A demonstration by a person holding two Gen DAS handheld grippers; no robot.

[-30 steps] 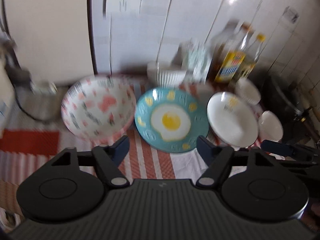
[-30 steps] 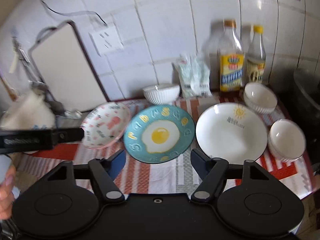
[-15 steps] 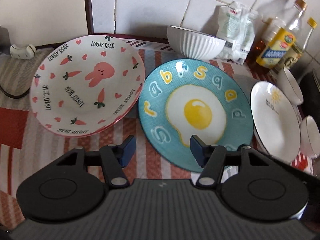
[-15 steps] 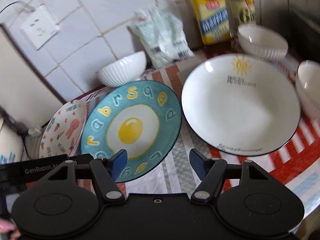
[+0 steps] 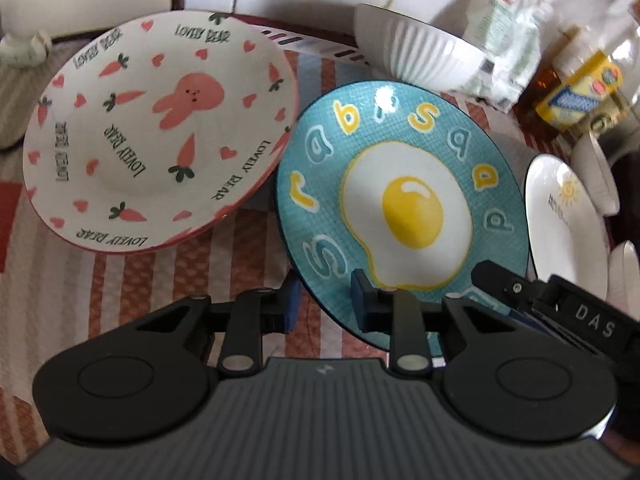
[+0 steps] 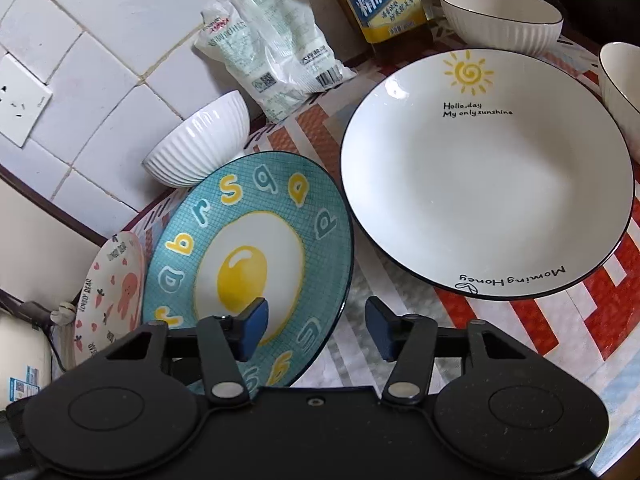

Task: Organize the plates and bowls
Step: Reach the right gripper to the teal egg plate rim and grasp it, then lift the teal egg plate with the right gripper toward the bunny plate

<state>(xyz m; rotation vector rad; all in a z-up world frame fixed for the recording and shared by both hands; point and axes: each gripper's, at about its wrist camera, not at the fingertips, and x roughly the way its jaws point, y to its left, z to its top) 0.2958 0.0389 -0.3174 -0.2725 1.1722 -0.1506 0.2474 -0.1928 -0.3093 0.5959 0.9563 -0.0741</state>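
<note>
Straddling the egg plate's (image 5: 404, 208) near rim—left tongs (image 5: 325, 307) and right tongs (image 6: 316, 326), both spread.

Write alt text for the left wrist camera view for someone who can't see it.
The left gripper has its open fingers straddling the near rim of a teal fried-egg plate on a striped tablecloth. A pink rabbit-and-carrot bowl sits to the left, and a white ribbed bowl behind.
</note>
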